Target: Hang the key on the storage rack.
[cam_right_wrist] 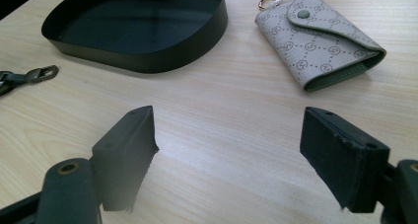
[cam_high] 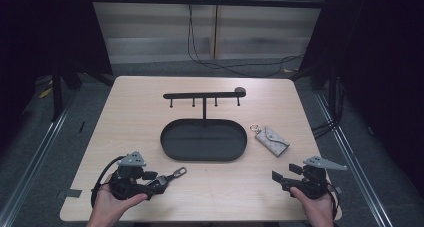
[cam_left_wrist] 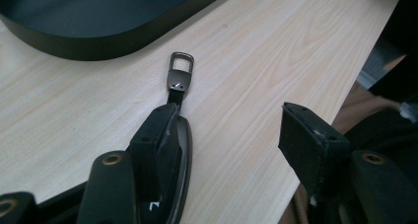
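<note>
2 hand-held grippers rest low at the near edge of a pale wooden table (cam_high: 140,112), 1 beside a key fob, the other facing a pouch.

the left gripper (cam_high: 159,179) lies at the near left with its jaws spread wide and nothing clamped; in the left gripper view its left jaw sits against the dark, slim key fob with a metal loop at its tip (cam_left_wrist: 179,81), which lies flat on the wood just short of the black oval metal tray (cam_high: 203,139). the right gripper (cam_high: 282,179) is at the near right, jaws also wide apart and empty. ahead of it, well apart, lies the grey patterned leather key pouch with a snap flap and gold ring (cam_right_wrist: 320,36), just right of the tray. a black 4-hook bar (cam_high: 202,95) stands on a post behind the tray.
</note>
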Motion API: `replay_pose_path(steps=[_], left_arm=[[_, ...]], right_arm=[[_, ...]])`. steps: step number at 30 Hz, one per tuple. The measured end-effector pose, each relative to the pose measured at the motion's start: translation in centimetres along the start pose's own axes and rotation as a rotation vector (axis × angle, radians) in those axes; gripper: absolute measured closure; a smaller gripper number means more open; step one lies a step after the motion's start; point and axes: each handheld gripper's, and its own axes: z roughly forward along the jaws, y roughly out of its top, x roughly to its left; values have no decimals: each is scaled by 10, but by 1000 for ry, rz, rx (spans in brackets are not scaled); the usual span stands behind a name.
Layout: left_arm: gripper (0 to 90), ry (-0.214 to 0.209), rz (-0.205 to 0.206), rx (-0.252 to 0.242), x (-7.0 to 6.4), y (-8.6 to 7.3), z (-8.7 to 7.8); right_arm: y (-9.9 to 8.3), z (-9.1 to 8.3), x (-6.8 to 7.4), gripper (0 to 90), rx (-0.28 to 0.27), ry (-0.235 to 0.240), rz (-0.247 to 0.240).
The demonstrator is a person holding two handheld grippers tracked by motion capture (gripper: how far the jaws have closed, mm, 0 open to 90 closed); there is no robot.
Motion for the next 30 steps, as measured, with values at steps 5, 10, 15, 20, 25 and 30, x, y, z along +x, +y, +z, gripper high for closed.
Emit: replay_pose_path(steps=[5,10,15,20,25,30], left_arm=[[383,15,-6,29,0,8,2],[383,29,-9,65,0,17,5],[390,59,-10,85,5,27,5],[415,47,22,152,9,36,11],[405,49,28,206,11,45,17],[426,56,34,232,11,54,19]], right_arm=[[0,1,0,217,6,3,-4],[0,1,1,217,9,3,-9],[0,2,1,216,11,8,-13],[0,3,2,212,18,10,-15],[0,3,2,212,19,9,-15],[0,3,2,212,20,10,-18]])
